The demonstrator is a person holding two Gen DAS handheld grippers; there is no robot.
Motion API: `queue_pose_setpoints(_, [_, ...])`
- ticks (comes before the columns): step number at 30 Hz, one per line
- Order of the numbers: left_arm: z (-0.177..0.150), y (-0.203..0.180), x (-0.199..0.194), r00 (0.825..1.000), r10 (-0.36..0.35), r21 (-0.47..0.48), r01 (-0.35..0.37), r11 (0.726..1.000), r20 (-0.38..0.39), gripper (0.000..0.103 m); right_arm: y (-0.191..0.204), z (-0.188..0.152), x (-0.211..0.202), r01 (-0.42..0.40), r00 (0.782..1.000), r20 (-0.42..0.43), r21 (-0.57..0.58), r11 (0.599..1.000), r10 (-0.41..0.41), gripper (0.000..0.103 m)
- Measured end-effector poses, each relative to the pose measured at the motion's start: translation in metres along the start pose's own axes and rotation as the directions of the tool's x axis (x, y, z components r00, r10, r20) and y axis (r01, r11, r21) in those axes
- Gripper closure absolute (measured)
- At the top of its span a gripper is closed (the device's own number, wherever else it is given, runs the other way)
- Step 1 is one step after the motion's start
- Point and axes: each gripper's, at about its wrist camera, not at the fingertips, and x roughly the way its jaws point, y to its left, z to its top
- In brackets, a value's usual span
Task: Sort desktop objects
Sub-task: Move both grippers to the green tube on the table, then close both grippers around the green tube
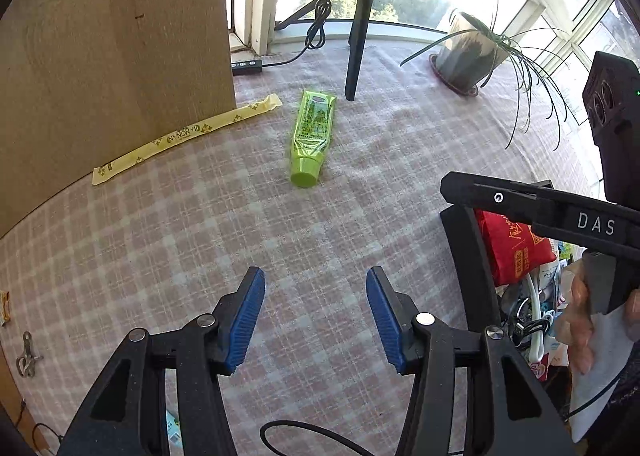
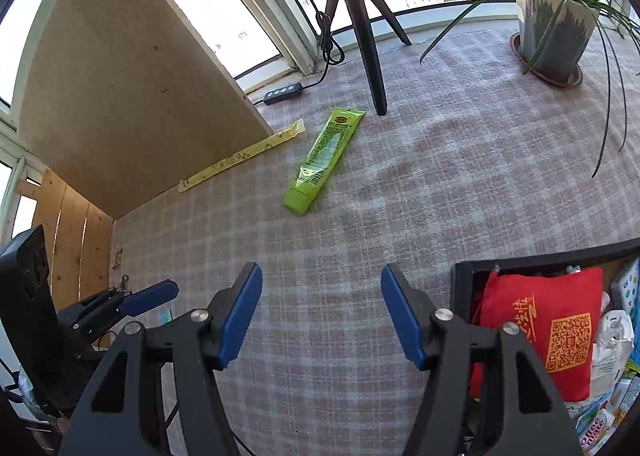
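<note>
A green tube [image 1: 310, 136] lies on the checked tablecloth, cap toward me; it also shows in the right wrist view [image 2: 324, 158]. A long yellow sachet [image 1: 188, 136] lies to its left along a wooden board, also in the right wrist view [image 2: 244, 154]. My left gripper [image 1: 316, 316] is open and empty, hovering over the cloth well short of the tube. My right gripper [image 2: 322, 312] is open and empty, also short of the tube. A black box [image 2: 464, 276] at the right holds a red pouch [image 2: 548, 328] and several packets.
A black tripod leg [image 1: 358, 52] stands just behind the tube. A potted plant [image 1: 468, 52] is at the back right. A wooden board [image 1: 112, 56] stands at the left. A cable switch [image 1: 247, 66] lies by the window. A metal clip [image 1: 26, 356] lies at the left edge.
</note>
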Motion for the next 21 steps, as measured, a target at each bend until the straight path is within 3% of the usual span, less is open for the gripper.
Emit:
queue_pose_setpoints(10, [0.075, 0.013, 0.082, 0.997, -0.045, 0.011, 0.046, 0.999, -0.062, 0.055, -0.021, 0.064, 0.093, -0.025, 0.994, -0.101, 0.123, 0.992, 0.038, 0.057])
queue_pose_setpoints(21, [0.093, 0.023, 0.126, 0.991, -0.093, -0.007, 0.093, 0.996, -0.1, 0.066, -0.019, 0.092, 0.149, -0.045, 0.985, -0.159, 0.161, 0.986, 0.071, 0.065])
